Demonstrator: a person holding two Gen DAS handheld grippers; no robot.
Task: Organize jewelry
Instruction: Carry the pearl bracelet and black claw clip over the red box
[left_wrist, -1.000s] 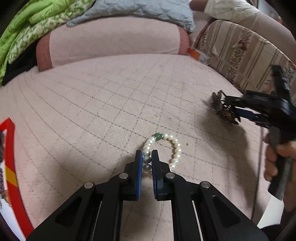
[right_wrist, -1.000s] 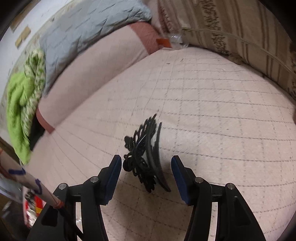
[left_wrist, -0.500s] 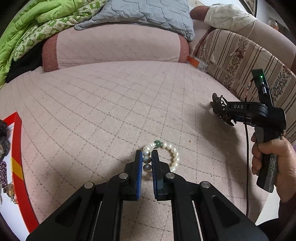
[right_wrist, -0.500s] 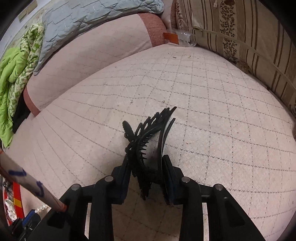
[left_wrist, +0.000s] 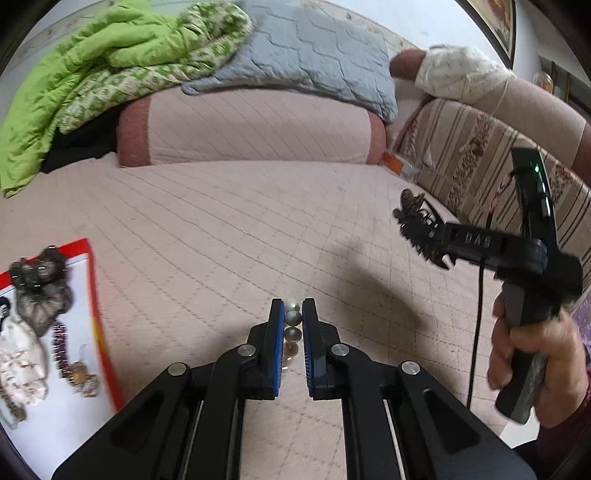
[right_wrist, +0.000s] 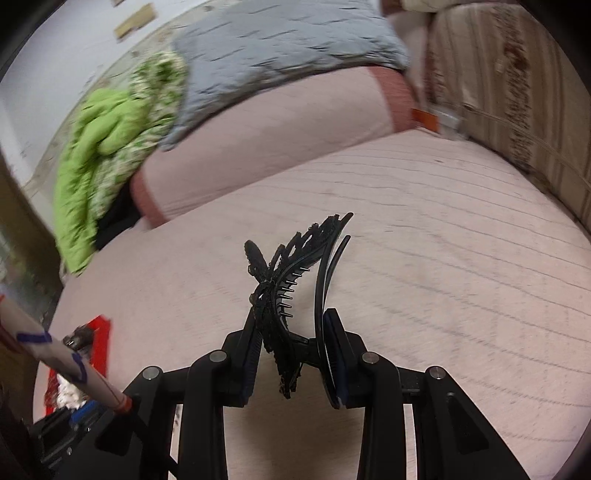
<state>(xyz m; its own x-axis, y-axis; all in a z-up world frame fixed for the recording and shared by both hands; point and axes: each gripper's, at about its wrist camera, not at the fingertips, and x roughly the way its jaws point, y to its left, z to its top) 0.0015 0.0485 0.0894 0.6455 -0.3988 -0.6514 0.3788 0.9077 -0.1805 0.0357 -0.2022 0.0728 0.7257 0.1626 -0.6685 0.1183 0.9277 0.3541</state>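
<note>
1. The pearl bracelet (left_wrist: 292, 326) sits pinched between the blue pads of the left gripper (left_wrist: 293, 314), a short run of beads showing in the narrow gap; the rest of the loop hangs out of sight below the fingers, lifted off the cover as far as I can judge.
2. The black hair clip (right_wrist: 291, 295) is clamped in the right gripper (right_wrist: 291, 325), its lacy back against the left pad and its curved prongs against the right one, the teeth pointing forward and upward from the fingertips (the clip looks raised off the surface too).
3. Seen from the left gripper, the right gripper and the hand (left_wrist: 532, 362) holding it are off to the right and a little ahead, well apart from the bracelet.
4. To the left of the left gripper, close by, lies a red-edged white tray (left_wrist: 96, 314) already carrying a dark scrunchie (left_wrist: 40, 288), a beaded purple chain (left_wrist: 61, 343) and a pale lacy piece (left_wrist: 20, 365).
5. Progress, as I read it: some pieces are already gathered on the tray, two more are in hand, and both are not yet set down there.
6. Beyond everything stretches the quilted pink bed cover (left_wrist: 229, 229), with nothing else to collect visible on it.
</note>
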